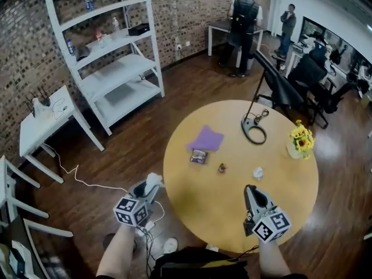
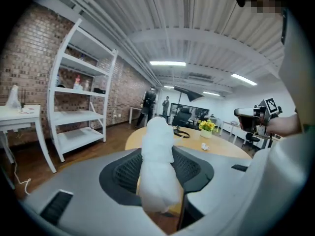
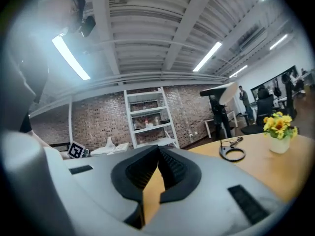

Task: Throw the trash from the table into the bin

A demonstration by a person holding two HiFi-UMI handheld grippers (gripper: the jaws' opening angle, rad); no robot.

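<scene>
My left gripper (image 1: 152, 183) hangs just off the round wooden table's (image 1: 192, 196) left edge, shut on a white crumpled paper wad (image 1: 154, 179). In the left gripper view the paper wad (image 2: 158, 166) stands upright between the pads and pokes out past them. My right gripper (image 1: 250, 190) hovers over the table's near right part, its jaws shut and empty; in the right gripper view its tips (image 3: 158, 154) meet. On the table lie a purple napkin (image 1: 206, 138), a small dark wrapper (image 1: 199, 156), a tiny brown scrap (image 1: 222, 168) and a white crumpled paper (image 1: 258, 172). No bin is in view.
A vase of yellow flowers (image 1: 301, 139) and a black looped cable (image 1: 254, 129) sit on the table's far right. A white shelf unit (image 1: 116, 57) and a small white side table (image 1: 43, 121) stand at the left. A white cable (image 1: 87, 182) trails on the floor. Two people (image 1: 244, 28) stand at the back.
</scene>
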